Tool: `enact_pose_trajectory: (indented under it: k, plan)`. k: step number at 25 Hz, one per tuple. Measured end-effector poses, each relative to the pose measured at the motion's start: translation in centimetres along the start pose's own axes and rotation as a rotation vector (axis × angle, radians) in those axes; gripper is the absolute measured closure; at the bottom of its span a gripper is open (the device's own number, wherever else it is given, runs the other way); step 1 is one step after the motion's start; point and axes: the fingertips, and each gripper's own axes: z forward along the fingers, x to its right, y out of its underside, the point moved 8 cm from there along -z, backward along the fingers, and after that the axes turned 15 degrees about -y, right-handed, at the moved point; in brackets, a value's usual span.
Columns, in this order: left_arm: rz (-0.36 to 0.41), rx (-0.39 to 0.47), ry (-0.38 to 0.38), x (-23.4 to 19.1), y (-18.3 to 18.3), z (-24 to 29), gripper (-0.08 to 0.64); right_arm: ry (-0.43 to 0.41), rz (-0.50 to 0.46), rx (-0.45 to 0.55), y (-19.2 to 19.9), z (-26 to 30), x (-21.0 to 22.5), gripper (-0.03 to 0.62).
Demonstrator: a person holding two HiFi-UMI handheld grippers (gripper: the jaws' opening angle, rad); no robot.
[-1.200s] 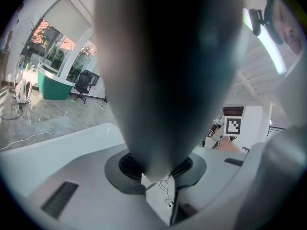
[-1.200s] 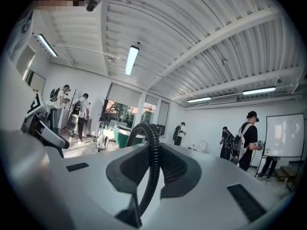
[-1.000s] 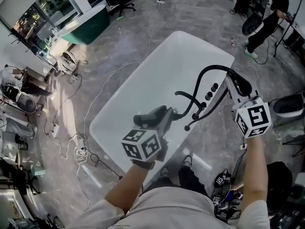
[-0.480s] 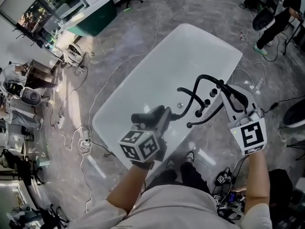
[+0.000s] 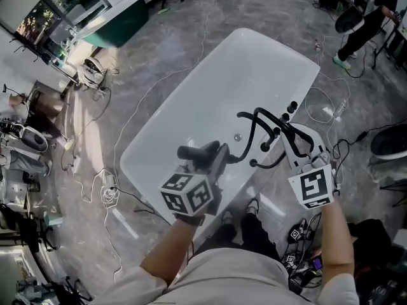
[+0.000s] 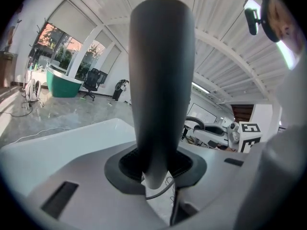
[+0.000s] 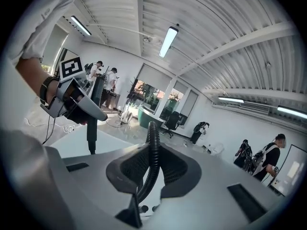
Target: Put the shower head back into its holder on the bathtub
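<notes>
Both forearms reach forward over the bathtub (image 5: 210,88). The left gripper (image 5: 215,159) clamps the shower head (image 6: 162,80), and the right gripper (image 5: 294,146) pinches its hose (image 7: 152,147).

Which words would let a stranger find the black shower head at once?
Start at the long white oval bathtub on the grey floor. Over its near end the left gripper is shut on the black shower head: a thick, smooth wand, unlike the thin ribbed black hose in the right gripper.
</notes>
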Motion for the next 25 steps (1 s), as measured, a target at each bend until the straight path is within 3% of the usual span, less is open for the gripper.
enact_pose_trajectory:
  k: [10,25]
  plan:
    - [0.041,-0.003,-0.015,-1.9,0.7,0.1,0.457,0.122,0.115,0.068,5.1,3.2,-1.8,0.529]
    - [0.067,0.006,-0.021,-4.0,-0.1,0.2,0.457,0.083,0.391,0.020,14.1,10.1,-5.4,0.529]
